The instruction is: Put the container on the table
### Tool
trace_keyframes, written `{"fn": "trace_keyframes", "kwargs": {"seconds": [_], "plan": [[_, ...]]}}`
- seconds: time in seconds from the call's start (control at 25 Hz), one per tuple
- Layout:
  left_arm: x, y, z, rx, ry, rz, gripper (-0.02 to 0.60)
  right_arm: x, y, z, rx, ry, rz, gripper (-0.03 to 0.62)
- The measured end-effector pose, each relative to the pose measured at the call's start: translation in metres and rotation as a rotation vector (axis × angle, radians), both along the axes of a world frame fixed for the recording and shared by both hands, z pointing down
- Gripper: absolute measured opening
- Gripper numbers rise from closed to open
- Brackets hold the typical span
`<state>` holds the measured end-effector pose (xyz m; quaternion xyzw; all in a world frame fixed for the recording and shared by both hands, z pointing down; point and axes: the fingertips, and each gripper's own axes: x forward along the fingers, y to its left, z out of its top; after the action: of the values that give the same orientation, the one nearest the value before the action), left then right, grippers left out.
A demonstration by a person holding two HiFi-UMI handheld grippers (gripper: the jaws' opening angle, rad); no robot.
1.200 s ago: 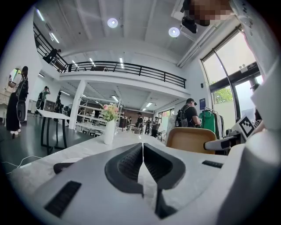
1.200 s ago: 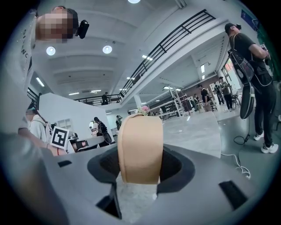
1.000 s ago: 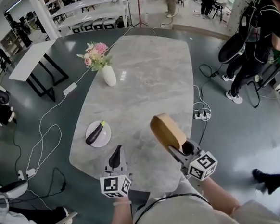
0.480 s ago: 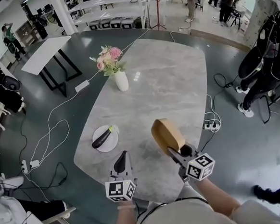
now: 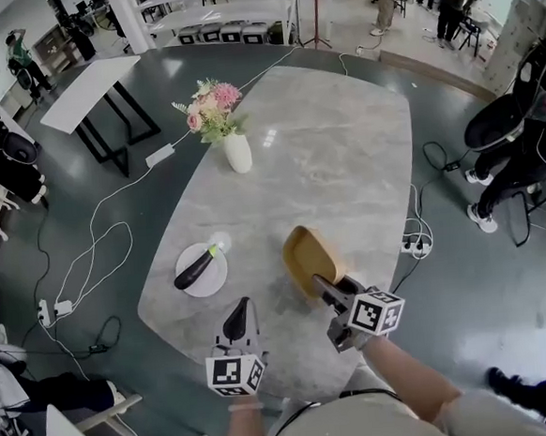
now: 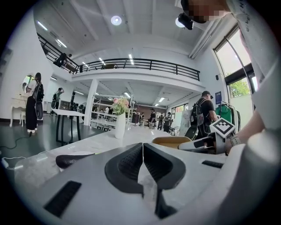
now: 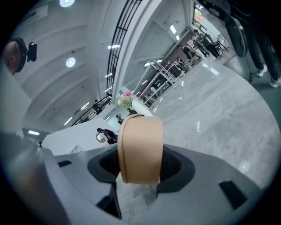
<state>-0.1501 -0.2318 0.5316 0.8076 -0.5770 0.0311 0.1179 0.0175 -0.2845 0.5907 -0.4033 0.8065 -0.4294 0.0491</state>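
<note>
Right claw (image 5: 321,291), pinching the container (image 5: 304,255), is now lower over the table (image 5: 343,150), so set-down prob. near; left claw (image 5: 240,311) pressed together.

We see a long table (image 5: 330,161) with a grey, marble-patterned top and rounded ends, running away from us across the head view. Most of its surface is bare and shows pale reflections of the ceiling lights. Toward the far left part of the top a white vase (image 5: 238,154) stands upright, holding a bunch of pink and cream flowers (image 5: 210,108) with green leaves. Nearer to us, close to the left edge, a round white plate (image 5: 213,281) lies flat on the top. A dark eggplant (image 5: 191,271) lies across the plate at a slant, its green stem end pointing away from us. The vase and the plate stand well apart.
</note>
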Motion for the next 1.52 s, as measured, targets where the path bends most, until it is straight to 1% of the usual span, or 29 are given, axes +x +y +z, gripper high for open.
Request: {"fn": "trace_keyframes", "kwargs": {"seconds": [0.28,0.44,0.64,0.92,1.2,1.4,1.52], "plan": [[0.005,0.001,0.004,-0.008,0.012,-0.019,0.009,-0.020,-0.031,0.005,-0.089,-0.136,0.042,0.219],[0.000,0.000,0.007,-0.010,0.017,-0.045,0.009,-0.029,-0.044,0.007,-0.115,-0.163,0.047,0.219],[-0.009,-0.002,0.003,-0.004,0.020,-0.073,0.009,-0.031,-0.059,0.010,-0.155,-0.202,0.075,0.219],[-0.010,-0.002,0.007,-0.016,0.035,-0.080,0.009,-0.034,-0.069,0.015,-0.242,-0.270,0.102,0.219],[-0.018,-0.007,0.008,-0.024,0.046,-0.088,0.009,-0.040,-0.068,0.020,-0.316,-0.371,0.081,0.215],[-0.018,-0.010,0.007,-0.021,0.057,-0.083,0.009,-0.040,-0.064,0.018,-0.324,-0.353,0.026,0.263],[-0.017,-0.012,0.006,-0.019,0.058,-0.078,0.009,-0.047,-0.060,0.013,-0.303,-0.349,-0.045,0.305]]}}
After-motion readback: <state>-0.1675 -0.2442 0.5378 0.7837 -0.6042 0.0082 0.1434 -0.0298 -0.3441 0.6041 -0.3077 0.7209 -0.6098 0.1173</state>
